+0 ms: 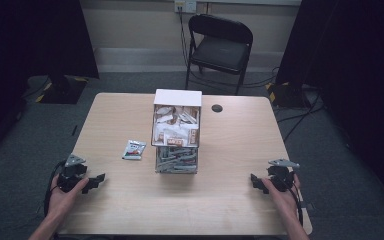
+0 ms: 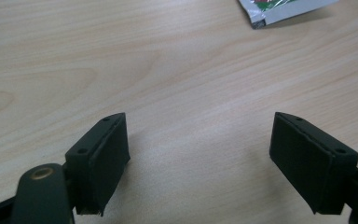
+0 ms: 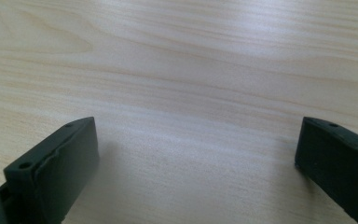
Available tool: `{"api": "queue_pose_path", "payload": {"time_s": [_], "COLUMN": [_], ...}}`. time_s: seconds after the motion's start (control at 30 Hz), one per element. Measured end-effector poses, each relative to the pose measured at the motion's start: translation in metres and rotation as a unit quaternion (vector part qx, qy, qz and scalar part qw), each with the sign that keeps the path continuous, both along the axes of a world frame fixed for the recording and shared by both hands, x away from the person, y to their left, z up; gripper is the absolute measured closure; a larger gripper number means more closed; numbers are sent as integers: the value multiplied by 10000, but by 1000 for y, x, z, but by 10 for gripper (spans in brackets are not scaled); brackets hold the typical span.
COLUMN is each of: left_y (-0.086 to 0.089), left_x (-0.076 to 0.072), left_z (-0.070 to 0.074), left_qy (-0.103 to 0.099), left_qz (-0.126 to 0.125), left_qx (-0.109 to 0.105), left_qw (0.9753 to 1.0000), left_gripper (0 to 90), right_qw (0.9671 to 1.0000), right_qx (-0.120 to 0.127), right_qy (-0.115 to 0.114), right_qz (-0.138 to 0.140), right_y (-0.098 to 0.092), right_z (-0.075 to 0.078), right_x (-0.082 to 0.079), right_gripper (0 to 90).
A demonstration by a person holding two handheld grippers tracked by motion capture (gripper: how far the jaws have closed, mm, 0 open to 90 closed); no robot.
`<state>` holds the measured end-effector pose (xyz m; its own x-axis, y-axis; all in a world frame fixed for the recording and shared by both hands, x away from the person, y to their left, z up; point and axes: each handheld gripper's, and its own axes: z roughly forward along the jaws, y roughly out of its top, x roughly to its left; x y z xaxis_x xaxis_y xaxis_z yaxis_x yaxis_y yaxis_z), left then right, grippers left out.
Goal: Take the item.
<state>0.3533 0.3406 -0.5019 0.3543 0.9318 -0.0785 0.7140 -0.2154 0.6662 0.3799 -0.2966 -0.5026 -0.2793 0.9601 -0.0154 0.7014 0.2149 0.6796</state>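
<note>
I have both grippers parked low at the near edge of the pale wood-grain table, one toward each near corner. The left gripper rests near the near-left corner with its jaws spread wide and nothing between them; its own view shows only bare wood in the gap. The right gripper sits toward the near-right corner, likewise opened wide and empty, with plain tabletop between its jaws. Both point inward toward the middle, which I judge to be a ready stance that leaves either one free to go.

The thing nearest to hand is the small flat white sachet with red and green print. It lies alone on the table's left half, just left of the clear two-tier plastic box, and a corner of it peeks into the left gripper view, ahead of the jaws and well apart from them. The box stands at the table's centre: its upper tier is packed with white-and-brown sachets, its lower tier with grey ones. I read the loose sachet as the piece to collect, and the left gripper is the better placed for it.

A black folding chair stands beyond the far edge.
</note>
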Motion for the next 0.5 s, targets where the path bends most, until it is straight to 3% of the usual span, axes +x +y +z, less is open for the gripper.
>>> {"api": "queue_pose_path", "payload": {"time_s": [0.1, 0.5], "left_y": [0, 2], "left_x": [0, -4], "left_z": [-3, -9], "left_qy": [-128, -415], "left_qz": [-19, 16], "left_qx": [163, 40], "left_qw": [9998, 9991], "left_gripper": [194, 150], "right_qw": [10000, 10000], "right_qx": [-1, -1], "right_qy": [0, -2], "right_qz": [1, 1], "right_y": [0, 0], "right_z": [0, 0], "right_x": [0, 0], "right_gripper": [0, 0]}}
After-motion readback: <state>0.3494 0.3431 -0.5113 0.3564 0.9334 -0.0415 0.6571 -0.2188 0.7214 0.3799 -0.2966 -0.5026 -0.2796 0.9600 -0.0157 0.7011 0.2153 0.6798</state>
